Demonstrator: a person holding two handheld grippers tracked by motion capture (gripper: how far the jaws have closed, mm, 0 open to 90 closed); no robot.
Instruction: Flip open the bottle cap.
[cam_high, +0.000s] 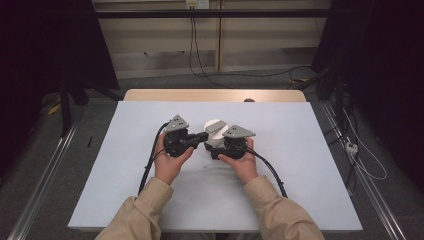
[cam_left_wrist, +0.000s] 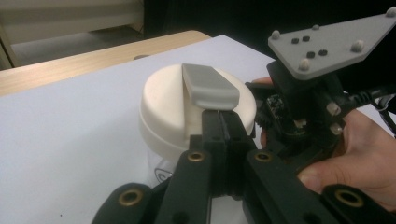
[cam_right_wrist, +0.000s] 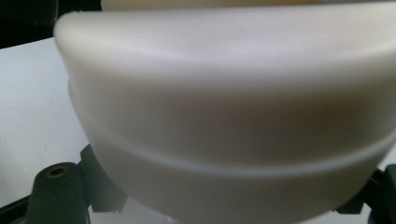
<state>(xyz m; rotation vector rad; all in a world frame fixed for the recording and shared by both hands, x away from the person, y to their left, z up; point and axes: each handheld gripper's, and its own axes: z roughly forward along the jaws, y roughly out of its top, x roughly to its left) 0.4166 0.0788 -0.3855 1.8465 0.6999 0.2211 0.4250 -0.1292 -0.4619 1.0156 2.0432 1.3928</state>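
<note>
From above, your two grippers flank the white container (cam_high: 215, 134) mid-surface (cam_high: 300, 165). In the left gripper view, your left gripper (cam_left_wrist: 219, 122) has its fingers clenched under the grey tab (cam_left_wrist: 209, 86), likely to lift it. In the right gripper view, fingers straddle the lid (cam_right_wrist: 224, 112), apparently bracing it.

Your sleeves (cam_high: 142, 212) are a light khaki-tan fabric, loose and creased, ending in plain cuffs at the wrists. Your left gripper (cam_high: 192, 139) and your right gripper (cam_high: 216, 146) are both blocky black housings, each topped by a grey three-cornered plate (cam_left_wrist: 332, 43) studded with small pale knobs at its corners and dark dots near the middle. A black cable (cam_high: 151, 161) trails from each gripper back along the forearm. The black jaw arms (cam_left_wrist: 219, 177) carry brass-coloured round bushings at their pivots.
</note>
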